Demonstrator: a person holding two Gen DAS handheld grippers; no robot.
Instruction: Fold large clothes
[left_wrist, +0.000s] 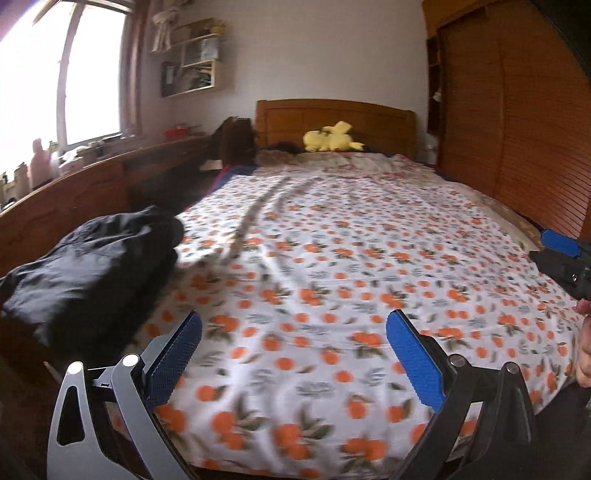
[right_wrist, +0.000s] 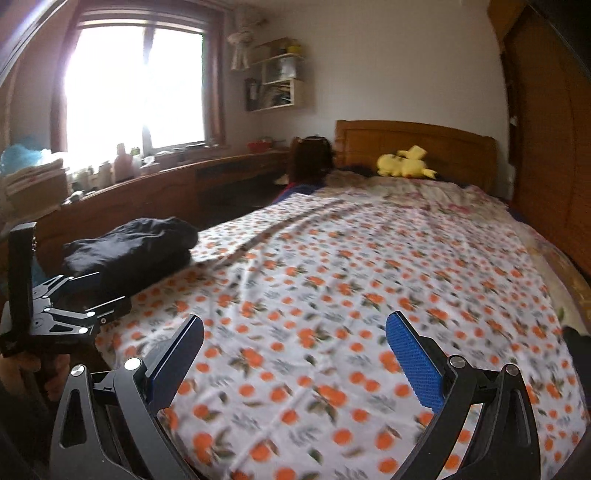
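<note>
Dark clothes (left_wrist: 92, 266) sit folded on floral bedsheet (left_wrist: 332, 258); left gripper (left_wrist: 293, 354) and right gripper (right_wrist: 295, 354) both gape empty.

1. The bedsheet (left_wrist: 332, 266) is thin white cloth printed with oranges, matt and lightly creased.
2. The dark garment (left_wrist: 88, 266) is soft, matt black cloth, rumpled.
3. The headboard (left_wrist: 332, 122) is smooth orange-brown wood with a slight sheen; the wardrobe (left_wrist: 517, 110) is ribbed wood.
4. The toy (left_wrist: 332, 137) is fuzzy yellow plush.
5. The left gripper (left_wrist: 293, 354) has rough, textured blue pads (left_wrist: 415, 362) on matt dark metal arms with shiny rivets.
</note>
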